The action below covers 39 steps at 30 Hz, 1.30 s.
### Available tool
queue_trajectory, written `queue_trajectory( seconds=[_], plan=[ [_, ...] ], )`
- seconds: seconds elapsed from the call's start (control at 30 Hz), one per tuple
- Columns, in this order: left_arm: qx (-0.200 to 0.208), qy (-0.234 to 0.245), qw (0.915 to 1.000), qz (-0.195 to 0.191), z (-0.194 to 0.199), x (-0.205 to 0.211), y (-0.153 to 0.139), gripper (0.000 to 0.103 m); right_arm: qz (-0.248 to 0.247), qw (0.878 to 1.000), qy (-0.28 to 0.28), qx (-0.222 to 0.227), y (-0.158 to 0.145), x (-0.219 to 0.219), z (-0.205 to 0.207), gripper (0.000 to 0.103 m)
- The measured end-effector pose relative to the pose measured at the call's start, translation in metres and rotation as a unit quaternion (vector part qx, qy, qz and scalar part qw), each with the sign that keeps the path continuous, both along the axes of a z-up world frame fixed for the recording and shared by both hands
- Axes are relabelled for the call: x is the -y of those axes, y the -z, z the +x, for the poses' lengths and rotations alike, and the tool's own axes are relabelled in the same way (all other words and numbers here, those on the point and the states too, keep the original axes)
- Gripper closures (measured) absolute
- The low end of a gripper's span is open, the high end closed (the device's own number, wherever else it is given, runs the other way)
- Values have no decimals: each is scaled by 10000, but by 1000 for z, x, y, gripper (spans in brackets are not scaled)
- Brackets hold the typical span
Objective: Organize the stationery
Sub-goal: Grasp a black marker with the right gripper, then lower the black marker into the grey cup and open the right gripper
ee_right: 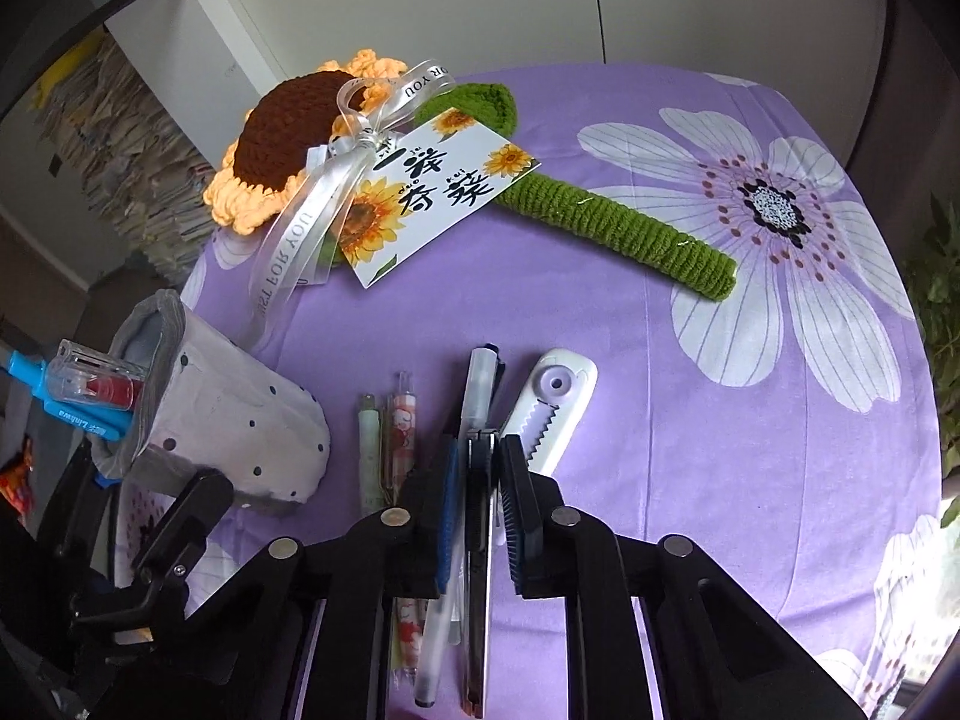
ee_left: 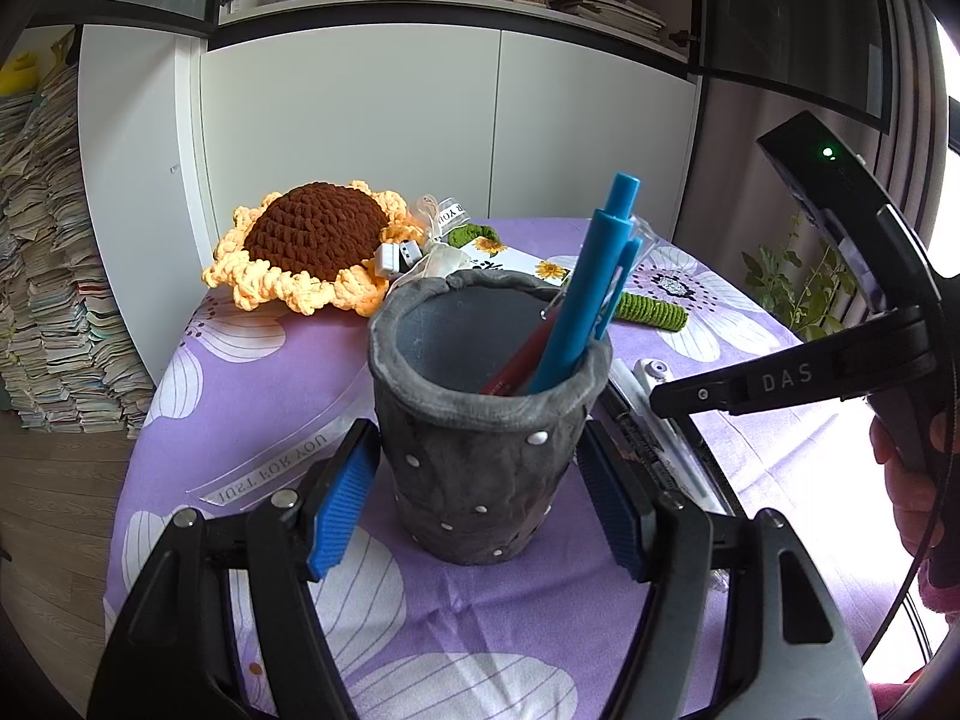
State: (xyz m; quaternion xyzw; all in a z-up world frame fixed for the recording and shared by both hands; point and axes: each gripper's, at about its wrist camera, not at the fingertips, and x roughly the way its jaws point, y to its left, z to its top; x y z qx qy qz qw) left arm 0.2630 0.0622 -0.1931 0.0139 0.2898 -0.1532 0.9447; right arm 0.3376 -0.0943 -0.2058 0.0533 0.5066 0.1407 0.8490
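Pen holder: grey soft fabric cup with small white dots, upright on the purple flower-print tablecloth, directly ahead of the left gripper and between its two fingers.
Holder contents: two blue plastic pens and a red pen lean against the rim on the side away from the left finger; in the right wrist view a clear-capped red item also pokes out of the holder's mouth.
Left gripper: jaws spread wide, the blue ribbed pads standing on either side of the cup; contact with its wall cannot be told.
Right gripper: jaws drawn narrow around a slim black pen that runs lengthwise between the pads.
Loose stationery: a white translucent capped pen just left of the black pen, then a pink patterned pen and a pale green pen further left; a white and lilac correction tape dispenser just right of the fingertips. All lie on the cloth.
Holder from right gripper: forward and to its left, beyond the green pen.
Far side: crocheted sunflower with a brown centre and yellow petals, its green yarn stem, a printed sunflower card and a clear ribbon, well beyond both tools.
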Motion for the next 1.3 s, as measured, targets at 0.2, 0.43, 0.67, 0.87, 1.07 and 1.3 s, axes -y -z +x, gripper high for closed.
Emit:
queue_trajectory(
  seconds=[0.2, 0.43, 0.67, 0.87, 1.07, 1.3],
  plan=[
    [0, -1, 10000, 0, 0, 0, 0, 35, 230, 9995, 25, 226, -20, 11, -17, 91],
    [0, -1, 10000, 2, 0, 0, 0, 35, 356, 9951, -38, 917, -68, 17, -46, 91],
    [0, -1, 10000, 3, 0, 1, 0, 35, 605, 9822, -327, 1748, -121, 2, -66, 91],
    [-2, 0, 10000, 0, 0, 0, 0, 35, 846, 9605, -549, 2595, -164, -28, -57, 91],
    [-8, 14, 10000, -4, 0, 1, 0, 36, 802, 9436, -772, 3119, -173, -63, -43, 91],
    [-12, 32, 10000, -4, 0, 1, 0, 36, 780, 9524, -895, 2808, -145, -73, -29, 91]
  ],
)
